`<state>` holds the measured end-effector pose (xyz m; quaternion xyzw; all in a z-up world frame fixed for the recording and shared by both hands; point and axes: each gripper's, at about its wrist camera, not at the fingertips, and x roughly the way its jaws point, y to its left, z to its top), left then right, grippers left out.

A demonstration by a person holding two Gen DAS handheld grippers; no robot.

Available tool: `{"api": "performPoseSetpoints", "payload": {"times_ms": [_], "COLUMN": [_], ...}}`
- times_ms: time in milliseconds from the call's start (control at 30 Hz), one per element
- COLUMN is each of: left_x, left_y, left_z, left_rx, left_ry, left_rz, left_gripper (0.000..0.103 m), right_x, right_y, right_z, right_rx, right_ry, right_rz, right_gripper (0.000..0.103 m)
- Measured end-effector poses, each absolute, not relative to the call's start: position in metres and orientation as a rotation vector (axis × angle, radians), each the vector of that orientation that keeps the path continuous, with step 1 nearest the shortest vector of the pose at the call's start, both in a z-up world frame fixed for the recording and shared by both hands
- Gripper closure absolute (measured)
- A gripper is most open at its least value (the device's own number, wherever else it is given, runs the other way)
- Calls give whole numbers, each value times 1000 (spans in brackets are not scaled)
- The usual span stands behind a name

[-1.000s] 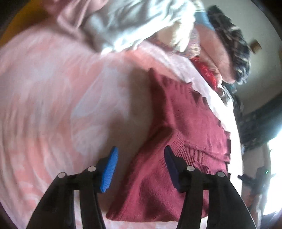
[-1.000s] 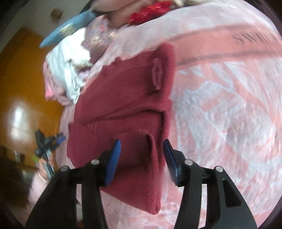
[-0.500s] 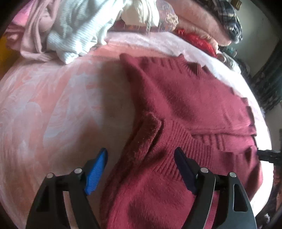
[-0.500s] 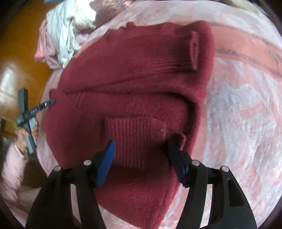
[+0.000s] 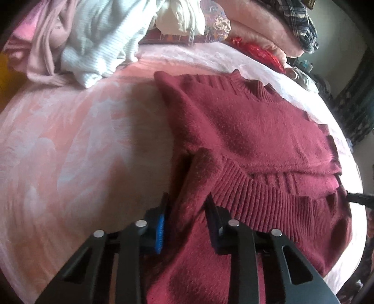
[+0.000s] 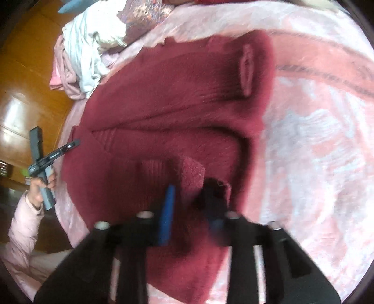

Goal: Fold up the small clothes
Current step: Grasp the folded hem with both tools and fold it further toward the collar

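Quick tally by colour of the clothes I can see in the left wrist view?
Dark red sweater: 1
Pale blue knit: 1
Pink garment: 1
Cream-white cloth: 1
Plaid piece: 1
Total: 5, though the heap may hide more.

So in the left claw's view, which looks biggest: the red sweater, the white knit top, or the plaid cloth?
1. Red sweater
2. White knit top
3. Plaid cloth

The sweater lies nearest the camera, which exaggerates it.

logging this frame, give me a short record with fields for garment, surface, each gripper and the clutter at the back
garment: maroon sweater, lying partly folded
surface: pink patterned blanket
left gripper: jaws just closed, pinching a raised fold at the sweater's edge
right gripper: jaws around another raised fold, grip unclear through blur
clutter: pile of clothes behind the sweater
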<state>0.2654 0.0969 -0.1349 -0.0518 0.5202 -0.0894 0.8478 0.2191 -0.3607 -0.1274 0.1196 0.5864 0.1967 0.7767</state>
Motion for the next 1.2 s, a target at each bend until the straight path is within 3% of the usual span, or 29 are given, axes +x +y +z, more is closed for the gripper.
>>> {"api": "performPoseSetpoints", "payload": {"times_ms": [133,267,367,400,433,500,533,567,833,933,1200], "left_x": [262,265,267,266,266,265,264,262,232,222,211], "left_y": [91,79,64,61,60,60,61,65,86,88,92], "left_z": [-132,-135,-140,-143,-145,-146,-144,-141,-108,-101,-94], "left_rx": [-51,-16,50,63,67,67,66,61,-30,-36,-85], "left_ry": [1088,1089,1086,1083,1082,1080,1074,1061,930,908,879], "left_rz": [-196,-203,-194,-187,-183,-166,-160,-147,-174,-170,-200], "left_gripper": [70,47,44,45,53,65,75,84,87,93,93], "right_x": [220,222,220,219,218,218,219,219,189,185,187], "right_y": [-361,-344,-331,-326,-323,-329,-337,-341,-366,-367,-351], "right_z": [-128,-139,-142,-144,-144,-139,-135,-132,-94,-92,-88], "right_rx": [215,145,64,20,-12,14,68,95,173,170,189], "right_ry": [1271,1299,1292,1288,1282,1267,1264,1260,1137,1134,1118], "right_rz": [390,377,376,359,340,343,346,348,401,409,425], "right_gripper": [32,29,38,52,66,87,92,93,98,98,98]}}
